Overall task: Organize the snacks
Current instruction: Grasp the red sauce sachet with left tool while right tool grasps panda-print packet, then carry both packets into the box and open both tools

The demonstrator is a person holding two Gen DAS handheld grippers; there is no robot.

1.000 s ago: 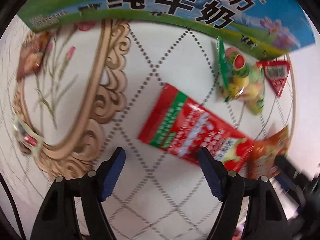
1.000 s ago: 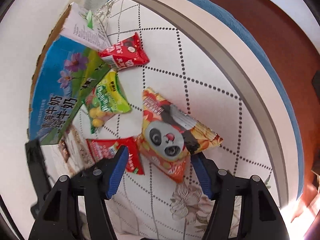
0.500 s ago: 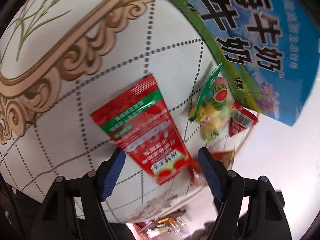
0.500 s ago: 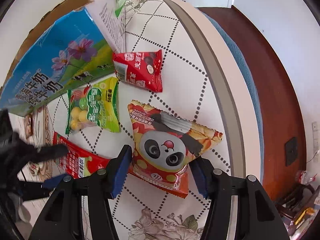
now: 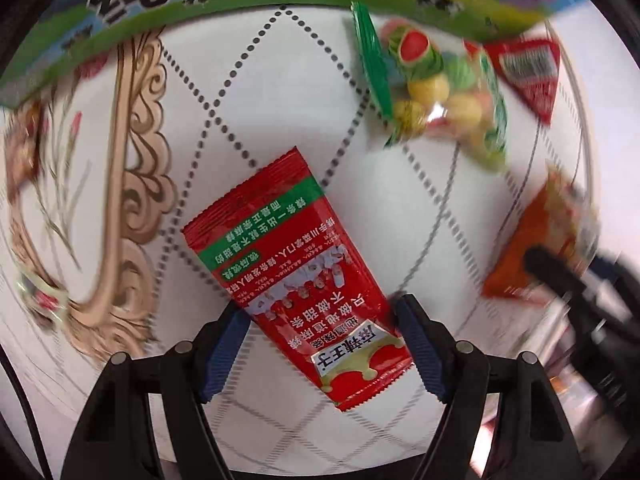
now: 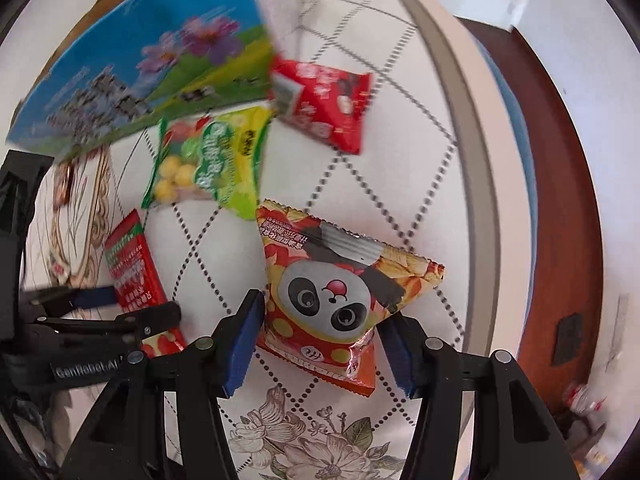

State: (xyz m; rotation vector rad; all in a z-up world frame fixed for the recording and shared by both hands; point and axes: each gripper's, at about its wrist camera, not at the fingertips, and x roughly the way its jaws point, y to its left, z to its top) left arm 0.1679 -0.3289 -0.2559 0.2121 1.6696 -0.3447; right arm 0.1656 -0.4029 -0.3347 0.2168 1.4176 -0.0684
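My left gripper (image 5: 318,330) is open, its jaws on either side of the lower end of a long red sachet (image 5: 296,264) that lies flat on the table. My right gripper (image 6: 320,338) is open around the lower part of an orange panda snack bag (image 6: 332,292). A green candy bag (image 6: 212,160) and a small red triangular packet (image 6: 328,108) lie further up. The blue and green milk carton box (image 6: 132,76) stands behind them. The left gripper (image 6: 120,308) shows at the left of the right wrist view, over the red sachet (image 6: 132,264).
The round table (image 6: 400,160) has a white cloth with a dotted diamond pattern and flower prints. Its rim (image 6: 472,152) curves at the right, with a brown wooden floor beyond. A small wrapped sweet (image 5: 40,292) lies at the far left.
Both grippers have moved closer to their packets. The left one has swung round and now straddles the red sachet's end. The right one now straddles the panda bag.
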